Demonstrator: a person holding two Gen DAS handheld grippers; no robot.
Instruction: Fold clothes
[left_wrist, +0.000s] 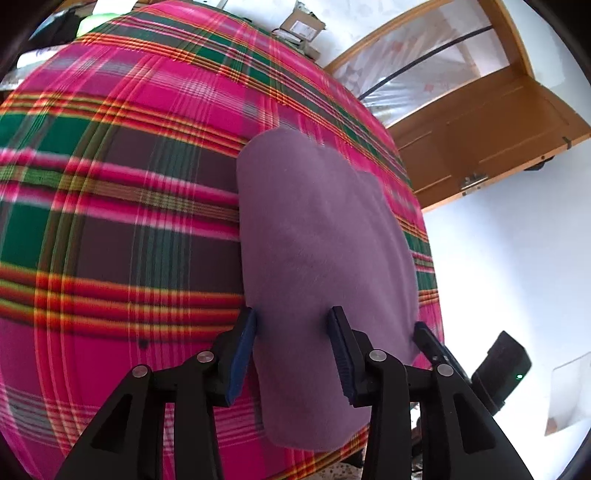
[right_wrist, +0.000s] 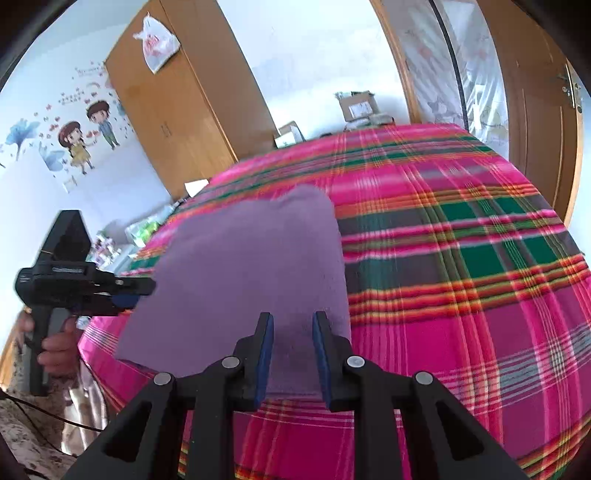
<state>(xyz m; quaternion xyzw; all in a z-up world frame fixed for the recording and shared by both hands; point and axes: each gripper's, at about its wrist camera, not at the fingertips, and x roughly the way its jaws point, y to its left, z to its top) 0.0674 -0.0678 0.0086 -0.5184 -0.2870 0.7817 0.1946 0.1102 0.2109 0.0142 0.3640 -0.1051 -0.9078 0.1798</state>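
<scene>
Garment: a purple cloth (left_wrist: 325, 266) lies on the plaid bed (left_wrist: 122, 221) near its edge, already a compact rectangle with one thick rounded fold.
Left gripper (left_wrist: 295, 354): jaws apart over the cloth's near end, not pinching.
Right gripper (right_wrist: 293, 354): jaws narrowly apart astride the near edge, not clamped.
Progress: seemingly late; perhaps a last fold or smoothing remains.
</scene>
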